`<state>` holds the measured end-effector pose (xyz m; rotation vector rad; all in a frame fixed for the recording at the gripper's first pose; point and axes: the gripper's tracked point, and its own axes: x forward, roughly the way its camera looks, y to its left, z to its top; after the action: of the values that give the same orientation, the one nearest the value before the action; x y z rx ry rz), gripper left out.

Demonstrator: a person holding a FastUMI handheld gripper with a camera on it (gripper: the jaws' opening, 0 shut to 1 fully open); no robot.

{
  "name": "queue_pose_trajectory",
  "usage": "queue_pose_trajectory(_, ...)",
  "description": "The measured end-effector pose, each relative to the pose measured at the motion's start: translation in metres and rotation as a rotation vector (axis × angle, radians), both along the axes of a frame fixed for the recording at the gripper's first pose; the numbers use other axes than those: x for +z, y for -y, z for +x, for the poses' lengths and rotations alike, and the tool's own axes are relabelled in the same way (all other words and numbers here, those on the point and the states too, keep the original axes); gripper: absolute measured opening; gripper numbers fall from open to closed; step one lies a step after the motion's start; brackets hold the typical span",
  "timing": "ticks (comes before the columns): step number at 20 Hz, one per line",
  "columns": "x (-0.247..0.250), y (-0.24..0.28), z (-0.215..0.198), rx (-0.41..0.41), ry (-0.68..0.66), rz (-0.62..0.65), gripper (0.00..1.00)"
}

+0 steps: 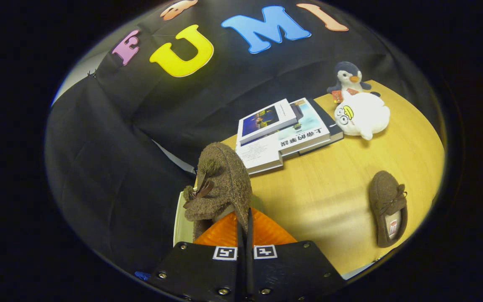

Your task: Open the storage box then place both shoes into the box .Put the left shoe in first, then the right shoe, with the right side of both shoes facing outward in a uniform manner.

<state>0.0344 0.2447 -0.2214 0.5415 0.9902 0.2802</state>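
Gripper (244, 224): 2 fingers drawn close together, almost touching, pinching the heel rim of 1 shoe. Both fingers press on that rim, so the hold is firm and narrow.

Held shoe (220, 184): 1 brown fuzzy slipper with a dark bow on its upper, raised above the tabletop (329, 197), toe pointing up and away from the fingers, opening turned toward the gripper. It hangs over the storage box.

Storage box (241, 233): orange ribbed surface directly under the held shoe and just ahead of the fingers, with a pale cream rim showing on its left side. It stands at the near left edge of the tabletop. Whether the orange part is lid or wall cannot be told.

Second shoe (388, 209): 1 matching brown slipper, lying flat near the right edge of the tabletop, well apart from the box, opening and a label inside it visible, bow on the upper.

Books (285, 130): stack of several, lying flat near the far edge of the tabletop, beyond the held shoe, the top 1 smaller and shifted left.

White plush toy (363, 115): round, lying just right of the books, near the far right corner.

Penguin plush (347, 77): 1, upright, directly behind the white plush toy and touching it.

Tabletop: light wood grain, bare between the books and the second shoe.
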Motion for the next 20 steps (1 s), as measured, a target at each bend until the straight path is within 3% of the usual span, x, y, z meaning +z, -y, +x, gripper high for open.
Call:
queue_pose_trajectory(9, -0.027, -0.097, -0.015, 0.064, -0.026, 0.039, 0.0)
queue_pose_trajectory(20, -0.099, -0.151, -0.041, 0.025, -0.155, 0.021, 0.0)
